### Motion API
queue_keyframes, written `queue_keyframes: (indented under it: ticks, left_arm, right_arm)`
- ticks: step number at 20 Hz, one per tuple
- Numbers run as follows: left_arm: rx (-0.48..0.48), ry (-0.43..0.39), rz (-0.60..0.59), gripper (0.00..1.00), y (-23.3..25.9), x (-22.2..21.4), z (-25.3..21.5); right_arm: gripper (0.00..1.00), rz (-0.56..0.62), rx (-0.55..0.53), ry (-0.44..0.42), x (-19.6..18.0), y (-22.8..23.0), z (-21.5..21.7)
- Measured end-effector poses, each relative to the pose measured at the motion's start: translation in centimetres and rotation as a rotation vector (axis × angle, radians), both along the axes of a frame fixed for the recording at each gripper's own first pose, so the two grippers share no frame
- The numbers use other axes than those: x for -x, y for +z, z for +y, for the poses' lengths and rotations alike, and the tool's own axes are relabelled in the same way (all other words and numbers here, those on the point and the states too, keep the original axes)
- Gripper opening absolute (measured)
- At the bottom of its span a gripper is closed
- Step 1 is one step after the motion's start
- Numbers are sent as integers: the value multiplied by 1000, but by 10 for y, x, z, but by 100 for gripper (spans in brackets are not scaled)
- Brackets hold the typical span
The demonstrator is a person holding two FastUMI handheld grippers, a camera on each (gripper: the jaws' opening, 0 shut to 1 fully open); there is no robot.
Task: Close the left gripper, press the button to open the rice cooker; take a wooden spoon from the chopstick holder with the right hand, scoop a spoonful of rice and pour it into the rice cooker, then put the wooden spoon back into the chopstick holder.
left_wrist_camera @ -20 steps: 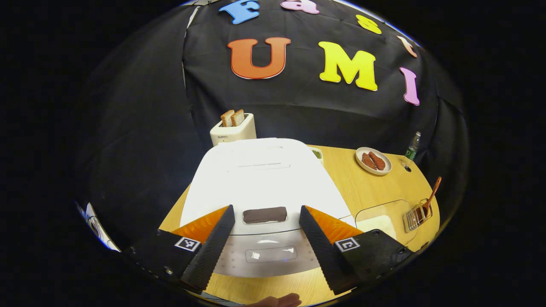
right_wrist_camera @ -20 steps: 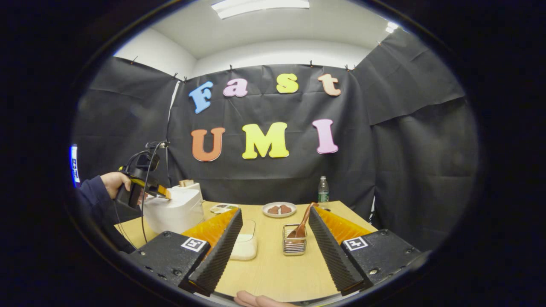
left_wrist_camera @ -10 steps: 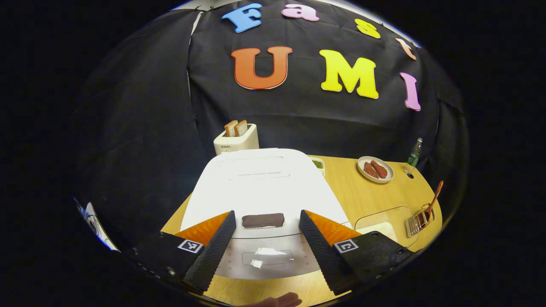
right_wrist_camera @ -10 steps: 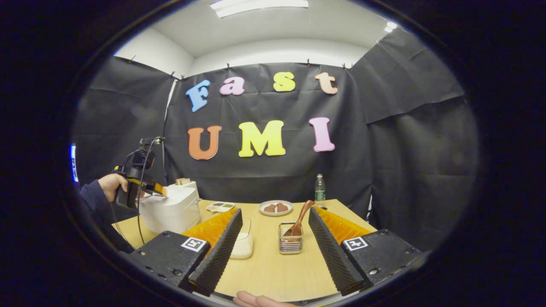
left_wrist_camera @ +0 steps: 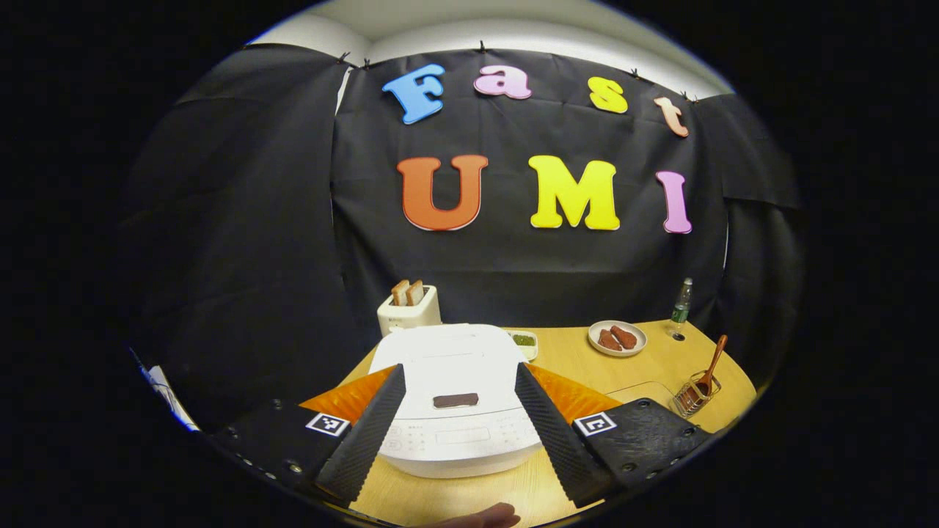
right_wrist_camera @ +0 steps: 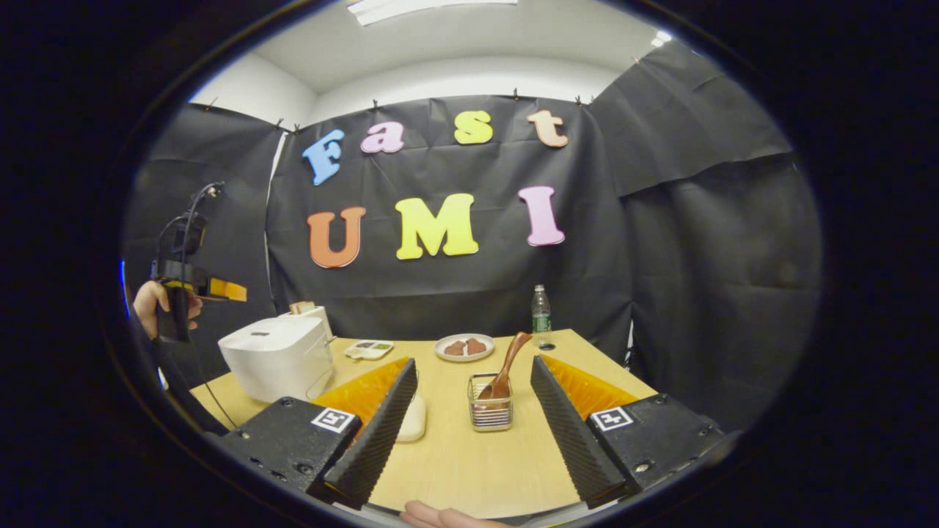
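Step one pending: left gripper (left_wrist_camera: 458,418), fingers spread, hovers before closed rice cooker (left_wrist_camera: 455,389); button (left_wrist_camera: 455,400), apparently dark bar, needs clenched fingers. Right gripper (right_wrist_camera: 469,418) released, facing wooden spoon (right_wrist_camera: 503,370).

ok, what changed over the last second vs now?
The left hand-held gripper pulled up and back from the rice cooker: it was low over the lid near the button, now it is held well above the cooker, fingers open throughout. Nothing was gripped or released. The lid remains closed, the wooden spoon remains in the chopstick holder, and the right hand-held gripper barely shifted, open.
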State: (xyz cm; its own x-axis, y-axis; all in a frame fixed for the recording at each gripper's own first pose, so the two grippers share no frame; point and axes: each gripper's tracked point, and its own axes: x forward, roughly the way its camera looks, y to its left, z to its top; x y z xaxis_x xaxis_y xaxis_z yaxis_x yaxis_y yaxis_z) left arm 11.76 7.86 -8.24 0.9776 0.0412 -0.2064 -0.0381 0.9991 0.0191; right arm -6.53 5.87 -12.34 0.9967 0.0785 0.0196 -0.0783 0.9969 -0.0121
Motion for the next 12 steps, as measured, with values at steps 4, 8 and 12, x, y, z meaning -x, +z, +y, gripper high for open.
queue_keyframes:
  ticks: [4, 8, 12]
  left_arm:
    - [69, -24, -59, 96, 35, 33, -10]
    - [86, -25, -157, 94, 62, 73, -8]
    - [126, -7, -252, 94, 68, 120, -14]
  right_arm:
    - [100, 15, -46, -23, 0, 11, -1]
    - [100, 6, -96, -43, -5, 33, -12]
    - [100, -11, -128, -72, -9, 48, -28]
